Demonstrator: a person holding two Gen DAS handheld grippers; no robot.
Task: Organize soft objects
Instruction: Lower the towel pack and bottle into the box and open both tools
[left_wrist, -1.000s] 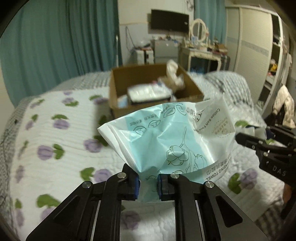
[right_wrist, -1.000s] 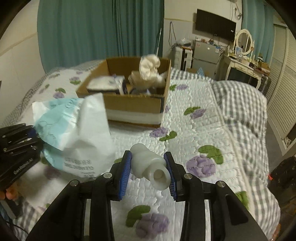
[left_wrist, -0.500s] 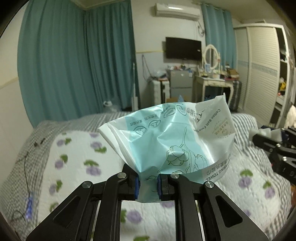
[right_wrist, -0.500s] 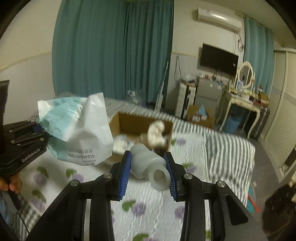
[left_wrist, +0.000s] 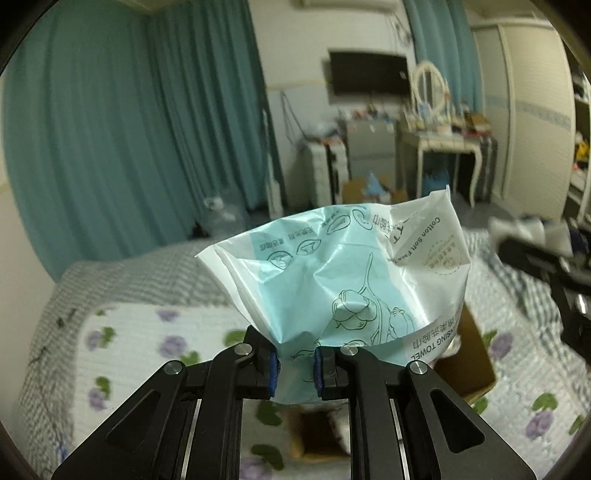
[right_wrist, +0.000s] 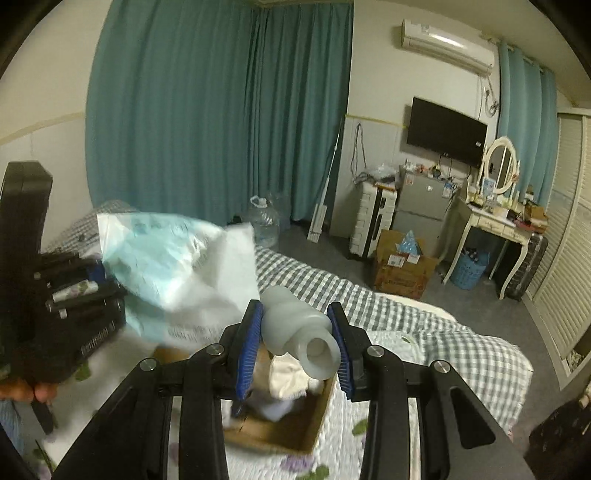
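My left gripper (left_wrist: 295, 363) is shut on the bottom edge of a crumpled teal-and-white cotton towel pack (left_wrist: 343, 277), held up above the bed. The same pack (right_wrist: 177, 273) shows blurred at the left of the right wrist view, with the left gripper's black body (right_wrist: 62, 306) beside it. My right gripper (right_wrist: 295, 350) is shut on a soft white ribbed tube (right_wrist: 295, 328), its open end facing the camera. A cardboard box (right_wrist: 280, 432) holding white soft items lies on the bed right beneath both grippers; its corner (left_wrist: 469, 365) peeks out behind the pack.
The bed has a floral quilt (left_wrist: 147, 354) and a grey checked blanket (right_wrist: 406, 317). Beyond it stand teal curtains (right_wrist: 221, 110), a water jug (right_wrist: 264, 225), a floor box (right_wrist: 402, 269), a small fridge (right_wrist: 421, 206) and a dressing table (right_wrist: 495, 221).
Both grippers have risen and travelled forward with their loads. The box, far ahead a second ago, now lies directly below them and the room beyond fills the views.
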